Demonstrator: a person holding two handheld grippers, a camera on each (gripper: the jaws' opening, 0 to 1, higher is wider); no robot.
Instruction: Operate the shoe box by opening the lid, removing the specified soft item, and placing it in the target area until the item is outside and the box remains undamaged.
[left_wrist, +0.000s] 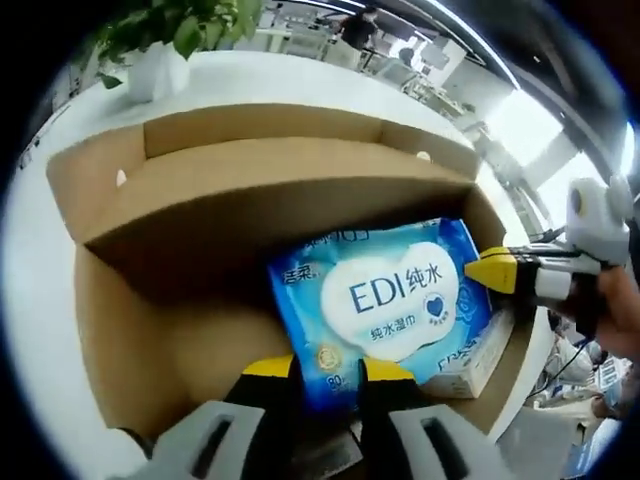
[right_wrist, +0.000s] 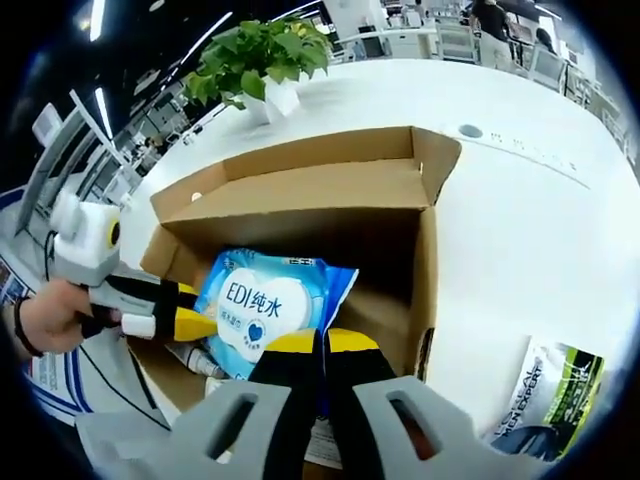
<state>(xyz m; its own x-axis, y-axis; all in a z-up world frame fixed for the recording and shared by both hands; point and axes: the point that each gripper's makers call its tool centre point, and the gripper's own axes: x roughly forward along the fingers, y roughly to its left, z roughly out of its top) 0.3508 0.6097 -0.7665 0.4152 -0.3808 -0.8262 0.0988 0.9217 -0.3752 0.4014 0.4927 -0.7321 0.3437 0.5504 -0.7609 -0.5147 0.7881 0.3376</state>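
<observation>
Both grippers — left (left_wrist: 326, 372), right (right_wrist: 322, 345) — clamped on wipes pack (left_wrist: 385, 300), opposite edges. Lid's open; pack is inside box (left_wrist: 120, 330). Left: lift out, place on table (right_wrist: 520, 230).

Bright overhead light, sharp centres (fisheye-warped, softened edges)

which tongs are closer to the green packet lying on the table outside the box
Right. The right tongs hold the wipes pack just inside the box wall that faces the green packet. The left tongs reach in from the box's opposite side.
</observation>
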